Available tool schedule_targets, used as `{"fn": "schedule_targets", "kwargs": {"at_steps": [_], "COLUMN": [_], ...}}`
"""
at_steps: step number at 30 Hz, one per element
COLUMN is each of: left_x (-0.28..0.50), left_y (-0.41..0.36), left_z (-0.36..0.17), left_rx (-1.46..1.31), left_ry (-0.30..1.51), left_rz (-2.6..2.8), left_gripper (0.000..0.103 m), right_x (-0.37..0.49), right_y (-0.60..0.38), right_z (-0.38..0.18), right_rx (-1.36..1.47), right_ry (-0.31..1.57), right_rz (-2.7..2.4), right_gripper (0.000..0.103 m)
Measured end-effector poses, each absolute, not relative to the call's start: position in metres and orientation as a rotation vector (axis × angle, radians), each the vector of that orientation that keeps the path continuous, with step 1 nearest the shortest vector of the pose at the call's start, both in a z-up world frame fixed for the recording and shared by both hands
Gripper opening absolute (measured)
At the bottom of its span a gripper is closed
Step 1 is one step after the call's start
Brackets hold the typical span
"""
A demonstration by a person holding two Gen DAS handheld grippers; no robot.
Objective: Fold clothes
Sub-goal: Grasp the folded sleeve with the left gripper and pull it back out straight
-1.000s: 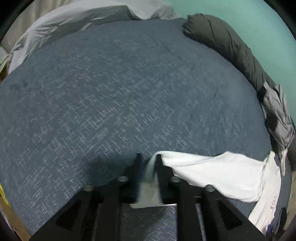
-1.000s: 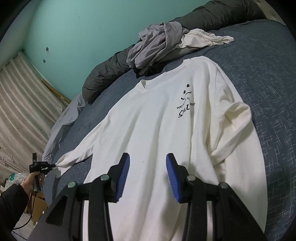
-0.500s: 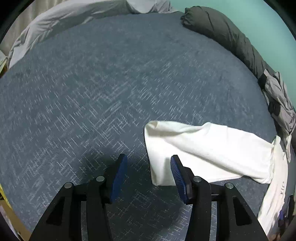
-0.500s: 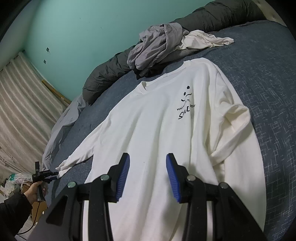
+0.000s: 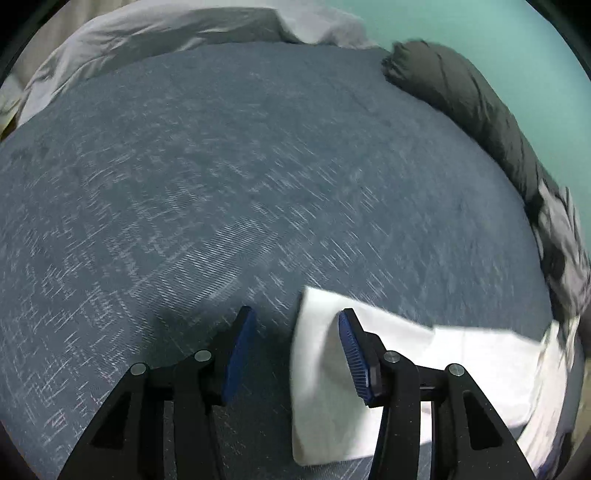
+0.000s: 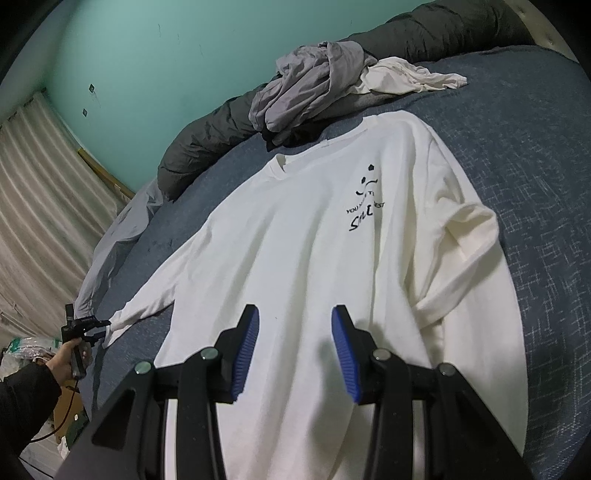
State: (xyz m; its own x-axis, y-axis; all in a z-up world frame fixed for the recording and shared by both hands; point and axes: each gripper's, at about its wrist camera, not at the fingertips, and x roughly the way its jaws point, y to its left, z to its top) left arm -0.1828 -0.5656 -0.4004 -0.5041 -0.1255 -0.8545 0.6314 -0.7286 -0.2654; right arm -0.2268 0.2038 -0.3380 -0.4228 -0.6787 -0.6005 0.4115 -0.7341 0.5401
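A white long-sleeve shirt (image 6: 303, 251) with a black chest print lies face up on the blue bedspread (image 6: 535, 184). Its right-hand sleeve (image 6: 465, 254) is bent back along the body. The other sleeve (image 6: 155, 295) stretches out to the left. My right gripper (image 6: 293, 350) hovers open over the shirt's lower body, holding nothing. My left gripper (image 5: 295, 350) is open at the cuff of the stretched sleeve (image 5: 325, 398); the cuff edge lies flat between its fingers, and its right finger (image 5: 354, 358) is over the cloth. In the right wrist view a hand (image 6: 70, 360) holds that left gripper (image 6: 98, 328) beside the cuff.
A heap of grey clothes (image 6: 306, 88) and a crumpled white garment (image 6: 402, 75) sit past the shirt's collar. A dark rolled duvet (image 5: 469, 99) lines the teal wall. A pale grey sheet (image 5: 155, 33) bunches at the far side, with a curtain (image 6: 40, 206) beyond.
My left gripper, shut on the sleeve cuff a second ago, opened and let it drop flat. It drew back, then came close to the cuff again. The right gripper barely moved.
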Motion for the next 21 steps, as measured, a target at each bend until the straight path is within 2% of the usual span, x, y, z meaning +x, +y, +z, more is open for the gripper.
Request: {"fn": "schedule_targets", "kwargs": {"at_steps": [11,13,14,21], "left_x": [-0.141,-0.138,-0.138,-0.127], "left_y": [-0.547,-0.545,-0.544,-0.551], "left_z": [-0.406,-0.408,-0.408,-0.369], "left_rx": [1.327,1.339,1.352,1.303], "left_ry": [0.865,0.862,0.856,0.753], "left_rz": [-2.321,-2.317,-2.309,-2.317], "left_gripper": [0.051,0.025,0.002,0.002], "right_x": [-0.218,-0.217,-0.217,-0.22], "right_y": [0.203,0.204,0.205,0.209], "right_z": [-0.329,-0.327,-0.326,-0.323], "right_rx": [1.08,1.075,1.072,1.062], "right_ry": [-0.426,-0.43,-0.432,-0.463], "right_rz": [-2.165,-2.165,-2.165,-2.164], "right_gripper": [0.041,0.041,0.041,0.041]}}
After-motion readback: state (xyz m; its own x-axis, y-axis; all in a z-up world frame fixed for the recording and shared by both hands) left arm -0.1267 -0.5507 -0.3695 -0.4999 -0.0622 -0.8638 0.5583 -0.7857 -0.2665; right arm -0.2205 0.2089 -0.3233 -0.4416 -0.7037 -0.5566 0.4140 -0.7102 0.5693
